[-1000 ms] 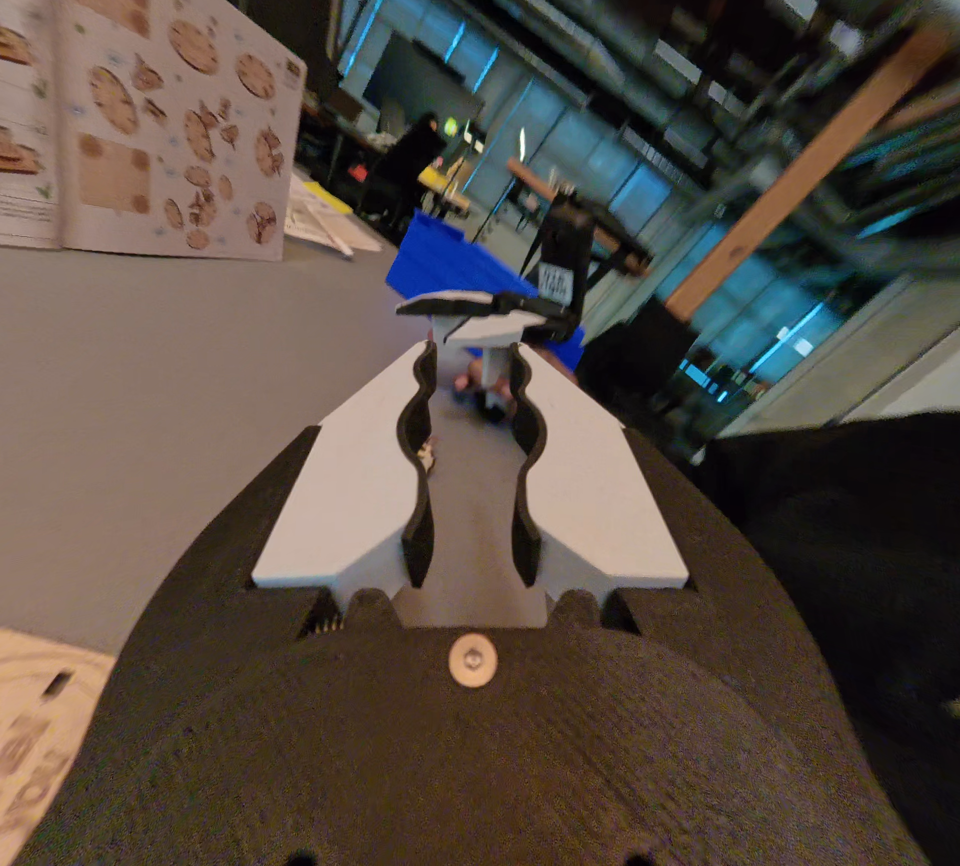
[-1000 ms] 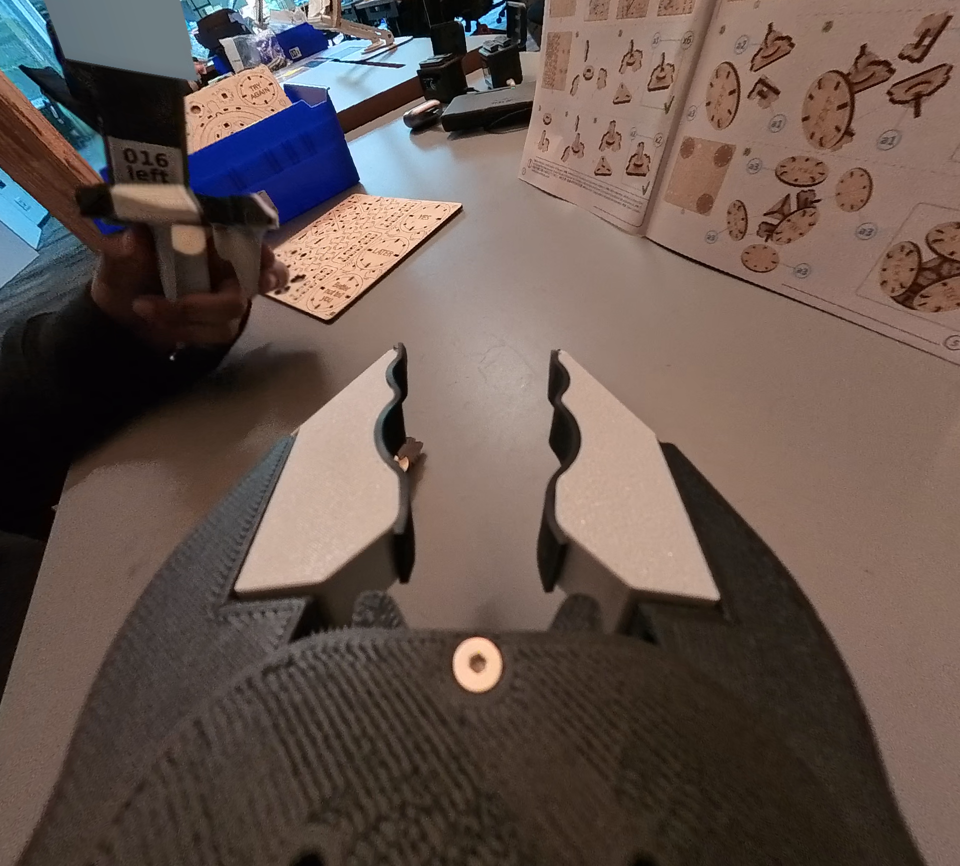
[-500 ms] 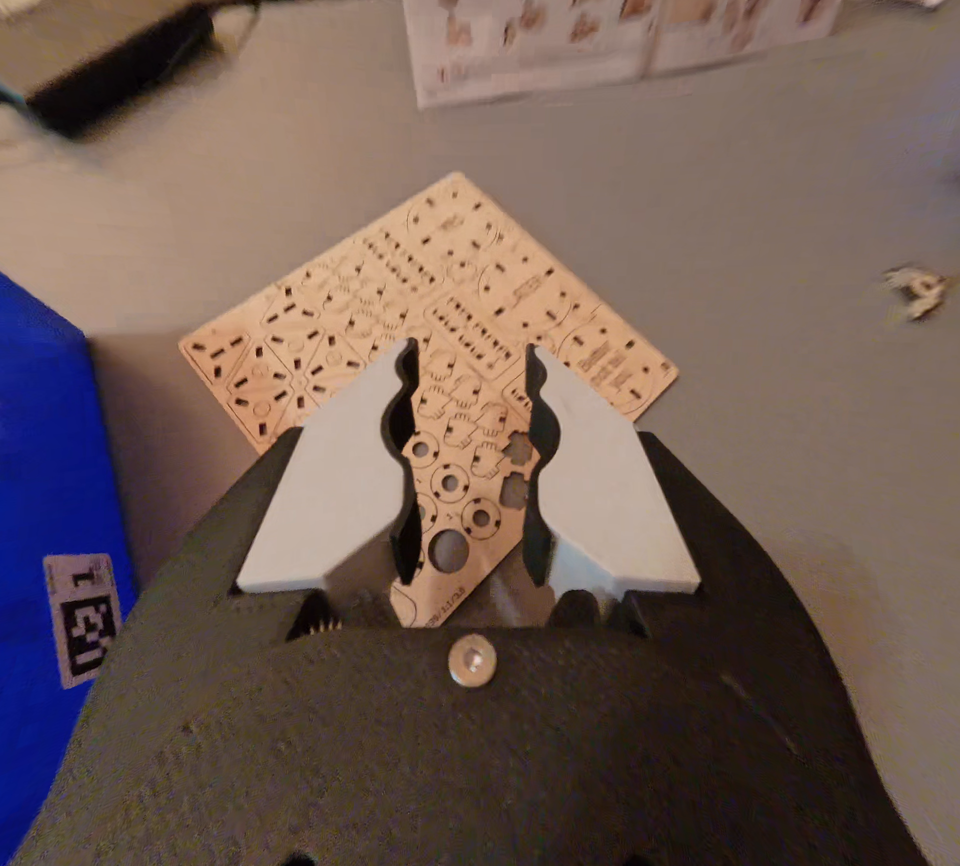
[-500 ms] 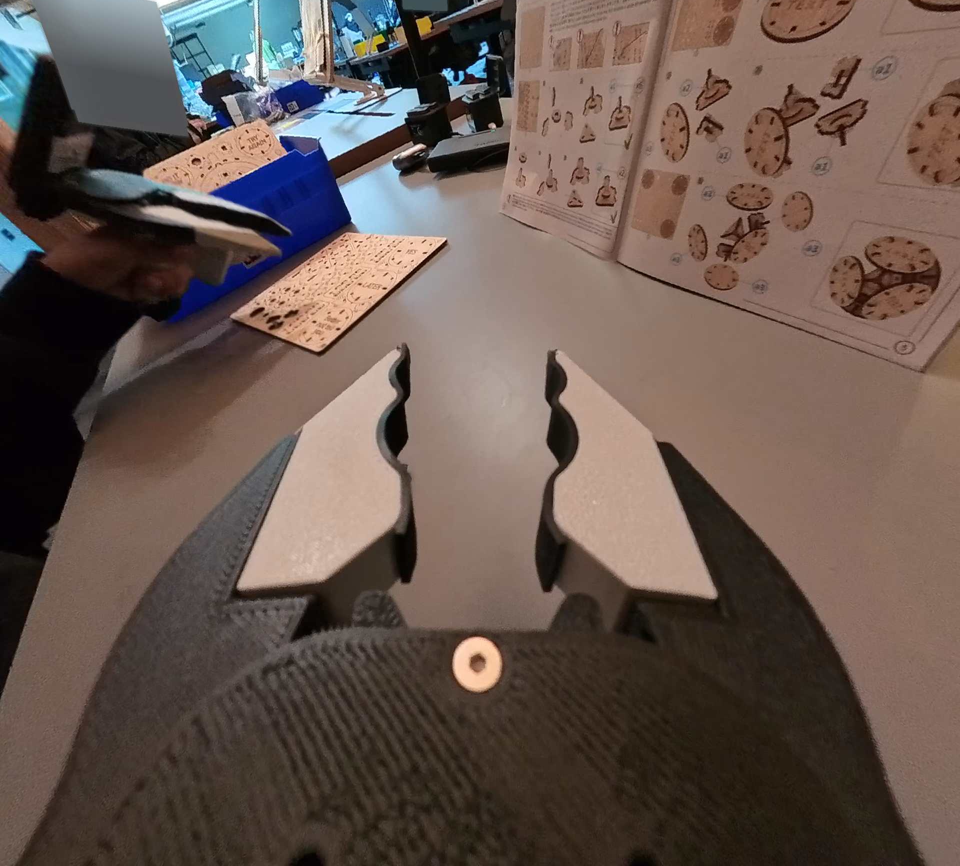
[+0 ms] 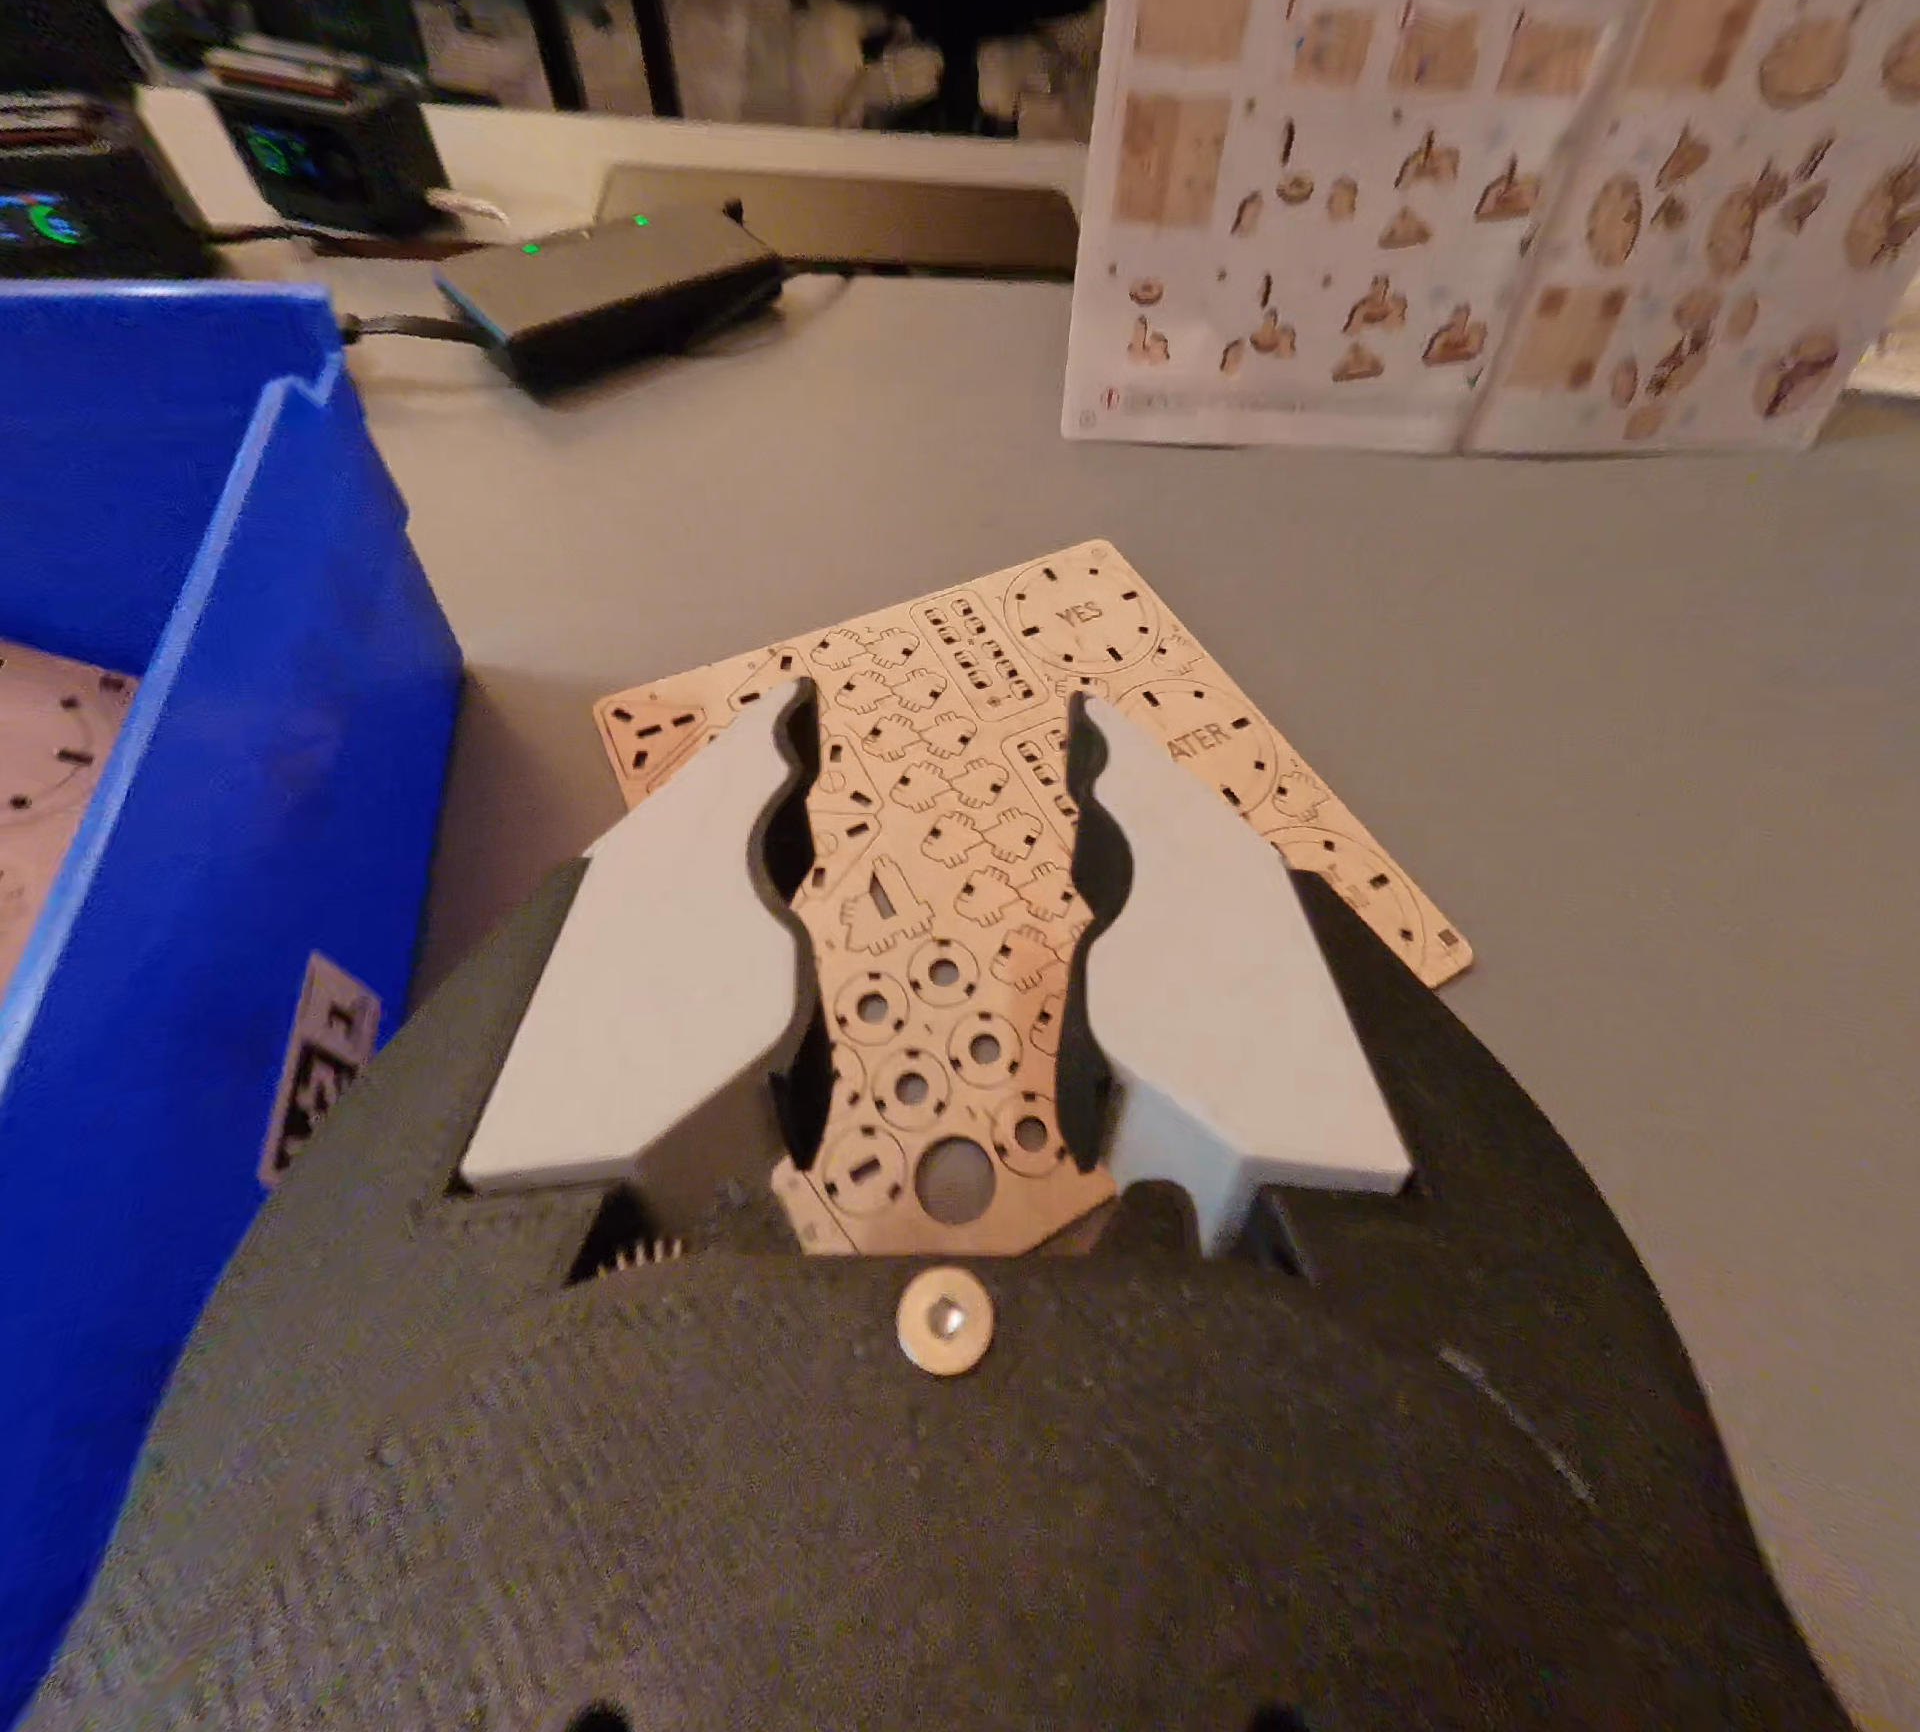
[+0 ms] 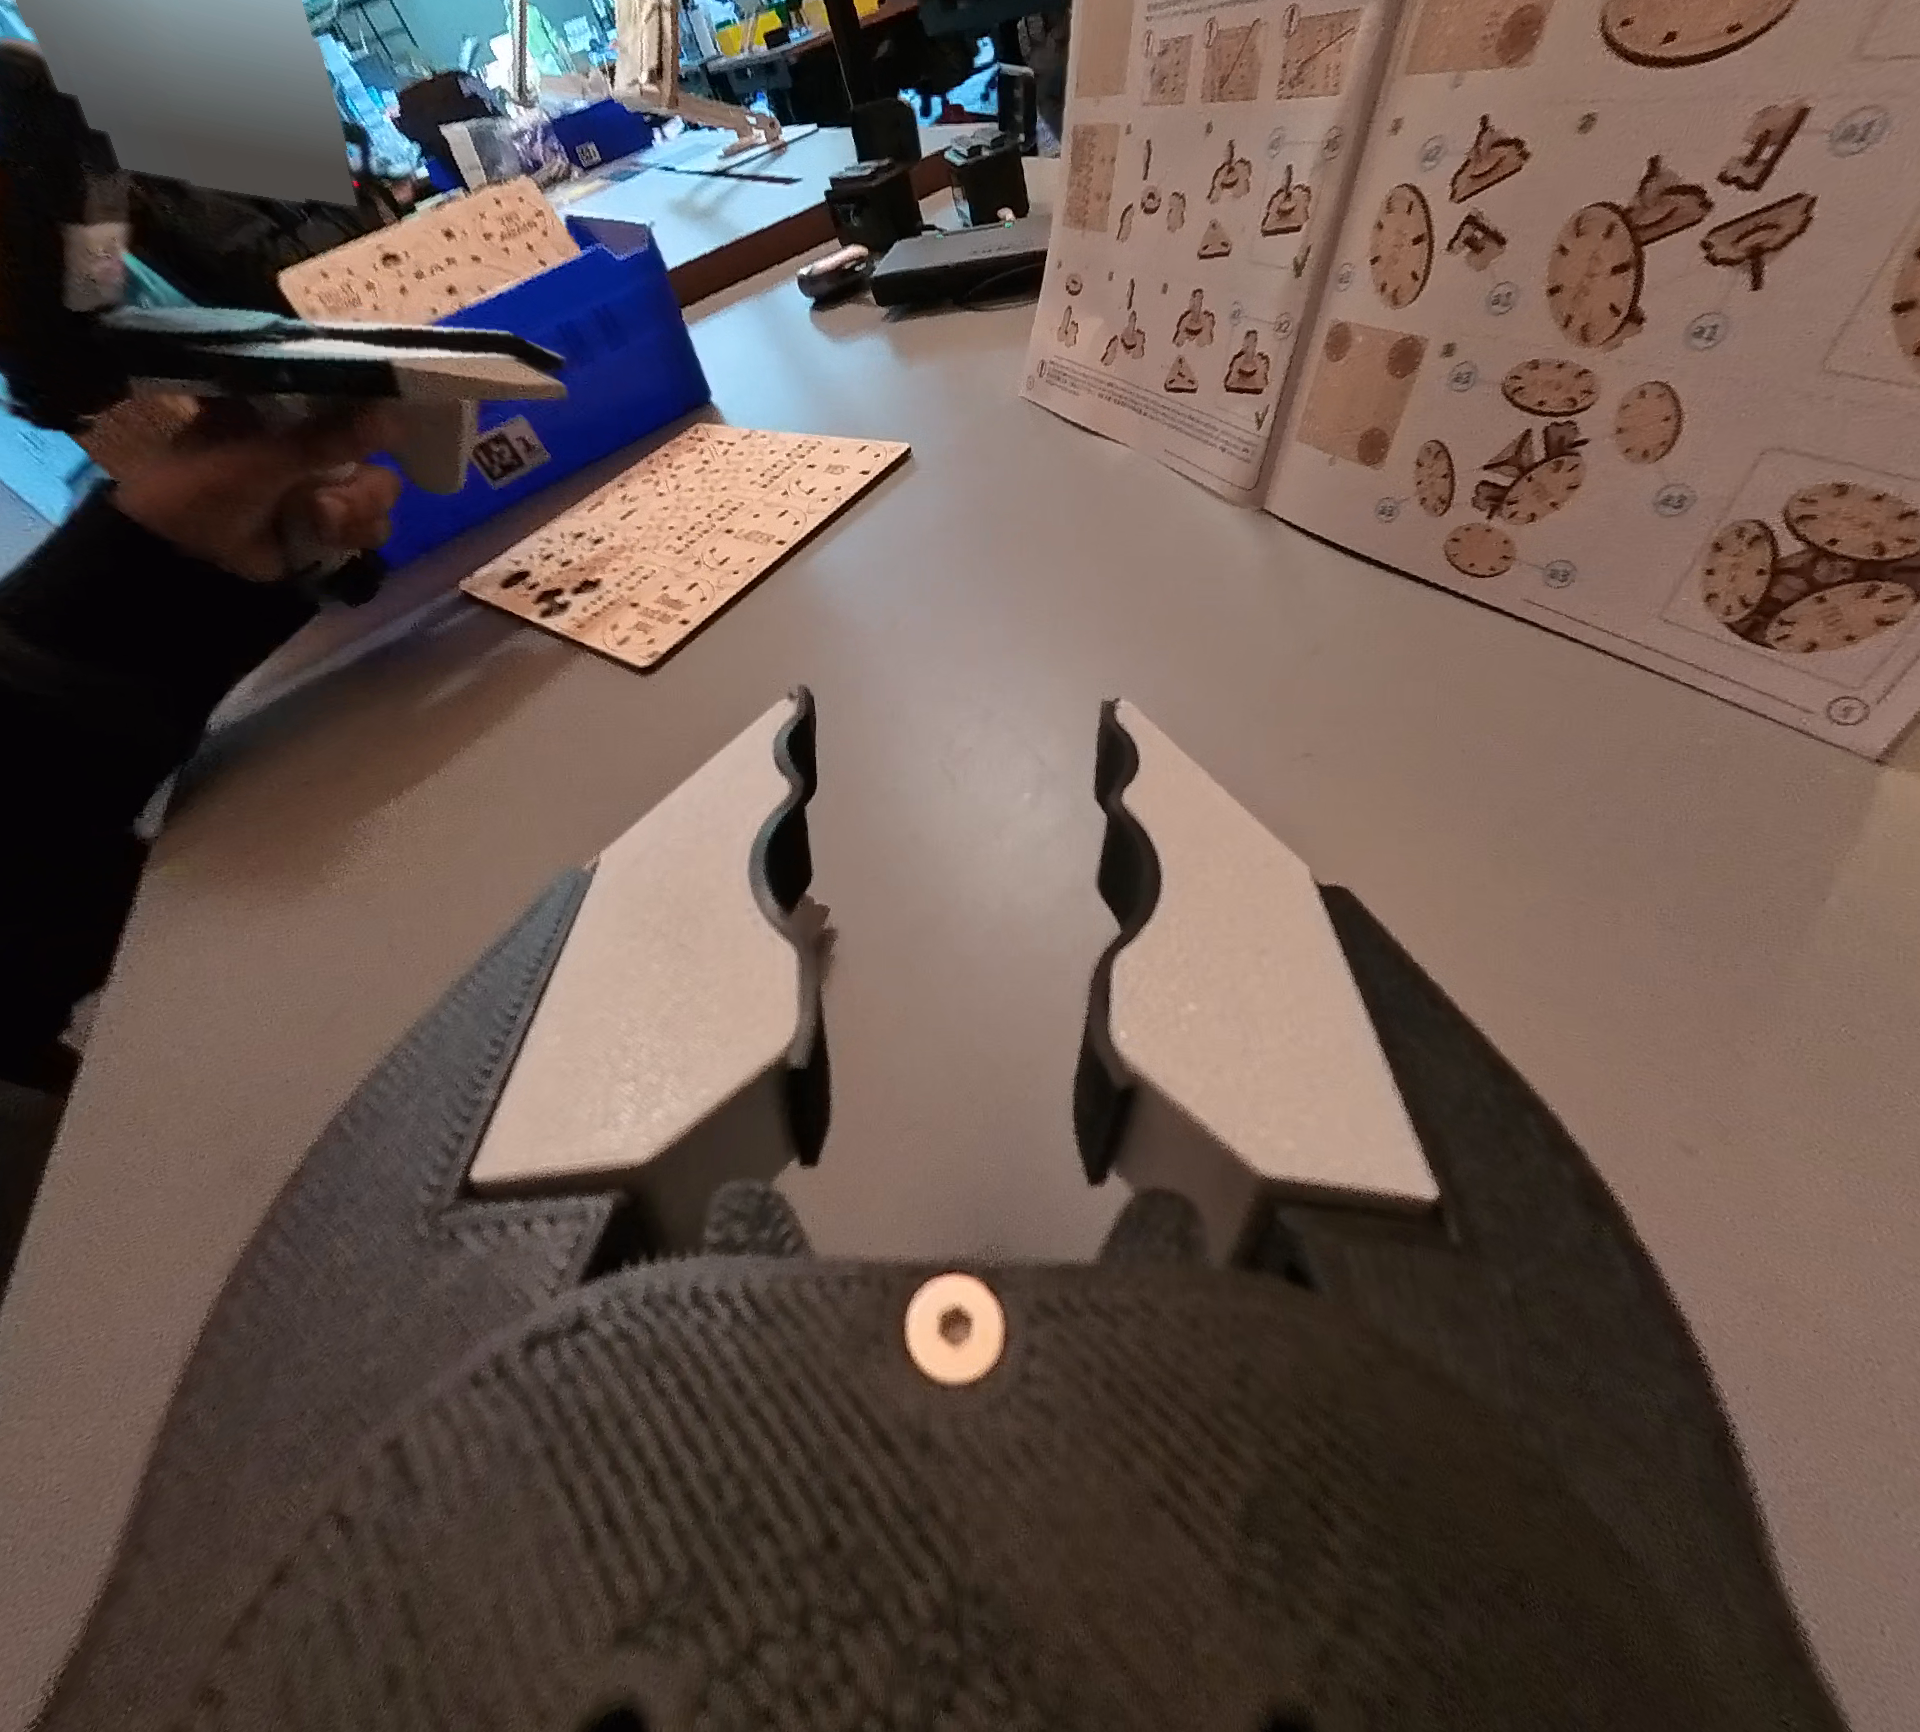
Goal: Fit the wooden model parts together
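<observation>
Engraved lettering stands on two round dial shapes at the 1 o'clock corner of the pale wooden sheet point(image 5: 966, 809) lying flat on the grey table point(image 5: 1558, 695). A grey tag with a square code and a few characters point(image 5: 312, 1074) is stuck on the wall of the blue bin point(image 5: 260, 747) at 9 o'clock. At 1 o'clock the open instruction booklet point(image 6: 1455, 228) carries printed lines and small numbered circles beside its drawings (too blurred to read in the left wrist view), and a second wooden sheet point(image 6: 436, 264) standing in the bin bears engraved lettering too.
</observation>
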